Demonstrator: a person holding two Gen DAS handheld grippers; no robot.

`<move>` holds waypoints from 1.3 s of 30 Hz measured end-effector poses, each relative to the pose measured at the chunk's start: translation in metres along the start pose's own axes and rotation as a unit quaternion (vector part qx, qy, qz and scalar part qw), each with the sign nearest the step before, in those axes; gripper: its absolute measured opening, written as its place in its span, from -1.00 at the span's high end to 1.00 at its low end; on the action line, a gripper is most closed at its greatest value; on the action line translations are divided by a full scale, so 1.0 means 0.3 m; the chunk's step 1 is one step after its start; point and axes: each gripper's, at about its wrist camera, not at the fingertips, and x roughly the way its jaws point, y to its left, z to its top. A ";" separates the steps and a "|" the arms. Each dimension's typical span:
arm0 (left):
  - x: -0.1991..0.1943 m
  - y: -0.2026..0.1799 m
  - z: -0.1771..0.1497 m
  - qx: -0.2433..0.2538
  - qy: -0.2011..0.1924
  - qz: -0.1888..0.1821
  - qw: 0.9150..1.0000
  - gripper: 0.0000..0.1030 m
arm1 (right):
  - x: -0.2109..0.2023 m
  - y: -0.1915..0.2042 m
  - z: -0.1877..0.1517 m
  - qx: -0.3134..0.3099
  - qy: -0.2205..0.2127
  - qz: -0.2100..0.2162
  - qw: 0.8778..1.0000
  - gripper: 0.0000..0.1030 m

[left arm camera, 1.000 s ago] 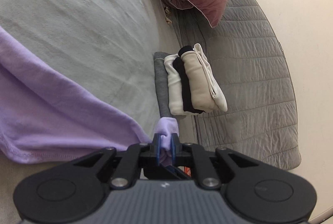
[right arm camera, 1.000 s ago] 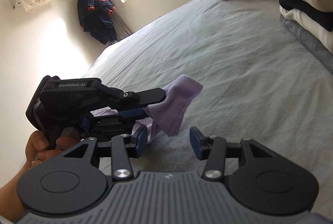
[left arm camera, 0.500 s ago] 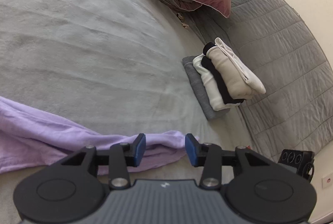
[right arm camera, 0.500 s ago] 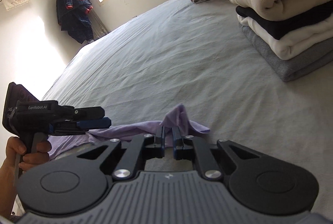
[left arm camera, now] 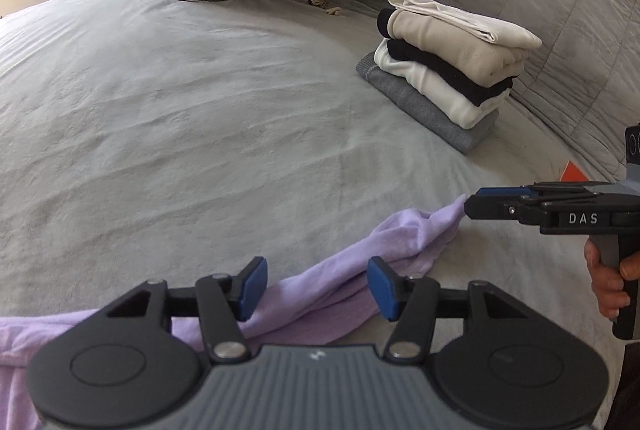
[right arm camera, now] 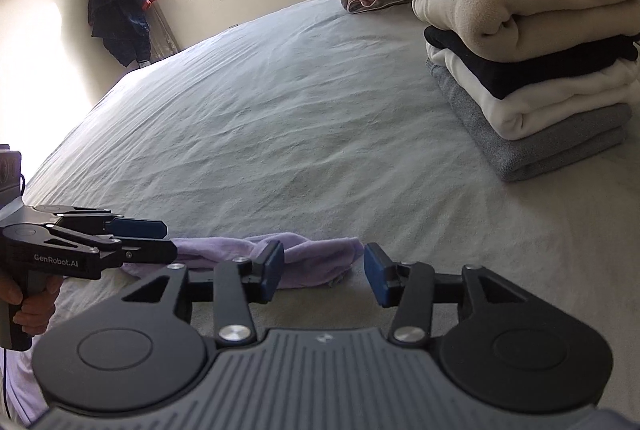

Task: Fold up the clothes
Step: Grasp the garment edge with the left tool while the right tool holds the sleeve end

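Both jaws are opening, pads clear of cloth: my left gripper (left arm camera: 314,284) and right gripper (right arm camera: 324,272) let the lilac garment (left arm camera: 360,262) lie bunched on the bed (left arm camera: 200,130), probably for regripping.

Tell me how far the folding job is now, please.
Done: a stack of five folded clothes sits on the bed. In hand: nothing is gripped. The purple garment lies bunched on the bed, and both the left claw and right claw are opening, pads off the cloth. Left: fold the purple garment and probably add it to the stack.
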 end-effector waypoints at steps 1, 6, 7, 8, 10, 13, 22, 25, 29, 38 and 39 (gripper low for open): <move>0.003 0.004 -0.003 -0.001 0.001 -0.002 1.000 -0.07 | 0.008 -0.003 0.001 0.002 -0.003 -0.004 1.000 0.05; -0.020 -0.026 -0.053 0.037 0.002 -0.043 0.998 -0.01 | 0.031 -0.023 0.003 0.004 -0.001 0.002 1.000 0.14; -0.025 -0.040 -0.065 0.052 0.005 -0.049 0.997 -0.01 | 0.035 -0.025 0.001 0.000 0.004 0.006 1.000 0.42; -0.030 -0.055 -0.078 0.069 0.010 -0.050 0.996 -0.01 | 0.042 -0.023 -0.005 -0.009 0.014 0.006 1.000 0.71; -0.040 -0.084 -0.103 0.099 0.015 -0.048 0.994 -0.01 | 0.053 -0.018 -0.022 -0.030 0.038 0.000 0.999 0.80; -0.061 -0.109 -0.138 0.125 0.024 -0.052 0.990 -0.01 | 0.040 -0.011 -0.046 -0.064 0.056 -0.010 0.996 0.92; -0.142 -0.053 -0.149 0.095 0.011 -0.065 0.993 -0.01 | -0.036 -0.011 -0.016 -0.059 0.005 -0.015 0.998 0.33; -0.160 -0.003 -0.118 0.068 -0.010 -0.038 0.997 -0.01 | -0.010 0.007 -0.001 -0.050 -0.007 -0.014 0.999 0.21; -0.144 0.046 -0.078 0.070 -0.020 0.008 0.997 0.08 | 0.046 0.055 0.008 -0.069 -0.011 -0.016 0.997 0.22; -0.086 0.098 -0.098 0.117 0.010 0.056 0.992 0.24 | 0.154 0.115 -0.026 -0.138 0.023 -0.006 0.990 0.32; -0.086 0.101 -0.102 0.119 0.008 0.056 0.991 0.24 | 0.156 0.127 -0.039 -0.161 0.023 -0.008 0.987 0.41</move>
